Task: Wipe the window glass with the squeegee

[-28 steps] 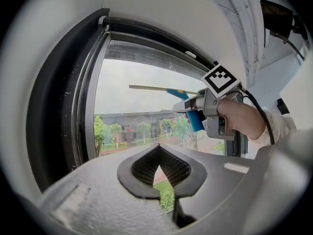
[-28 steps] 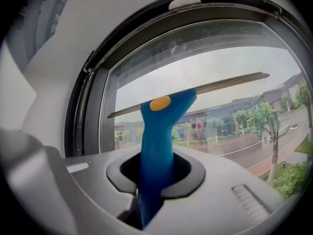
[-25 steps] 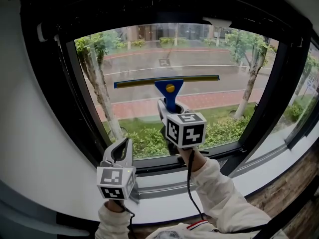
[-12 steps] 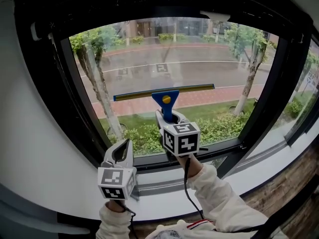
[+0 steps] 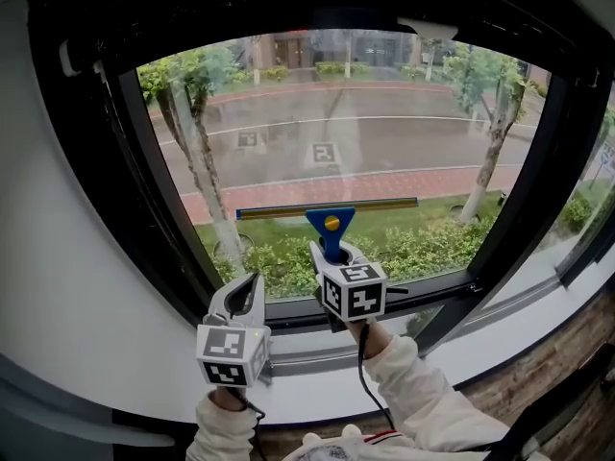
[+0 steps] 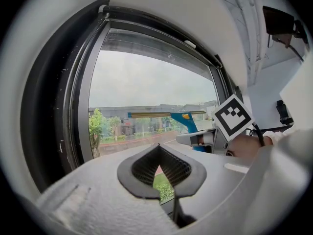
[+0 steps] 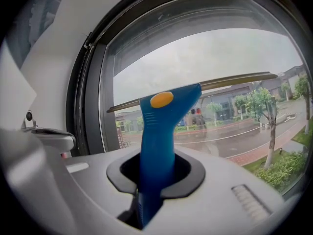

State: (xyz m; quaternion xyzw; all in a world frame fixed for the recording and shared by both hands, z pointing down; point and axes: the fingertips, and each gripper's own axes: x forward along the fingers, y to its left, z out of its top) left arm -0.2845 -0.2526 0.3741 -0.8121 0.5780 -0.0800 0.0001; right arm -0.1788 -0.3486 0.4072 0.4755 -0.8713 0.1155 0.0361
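- The right gripper point(image 5: 332, 250) is clamped on the blue plastic handle of the squeegee point(image 5: 329, 221). In the right gripper view its dark rubbery pads point(image 7: 195, 177) press the handle from both sides.
- The handle is smooth and widens upward into a wedge with a yellow oval spot point(image 5: 331, 223). Its top carries a long, thin, brass-coloured bar.
- That bar lies level against the window glass point(image 5: 384, 113), low on the pane and a little above the bottom frame.
- The left gripper point(image 5: 240, 301) is held lower and to the left, near the ledge point(image 5: 298, 387) and apart from the glass.
- Its jaws meet at the tips with nothing between them. They leave a diamond-shaped gap lined with ribbed pads point(image 6: 173, 168).
- Each gripper is pale grey moulded plastic. The right one carries a white cube point(image 5: 352, 291) and the left one another cube point(image 5: 231, 356), both printed with black square patterns. I can read no words on them.
- The window frame point(image 5: 144, 190) is smooth and black, and the ledge below it is white.
- A white fabric sleeve point(image 5: 423, 401) covers the right arm.
- Through the pane I see a wet grey road point(image 5: 404, 147), a green hedge point(image 5: 432, 243) and a pale tree trunk point(image 5: 207, 181).
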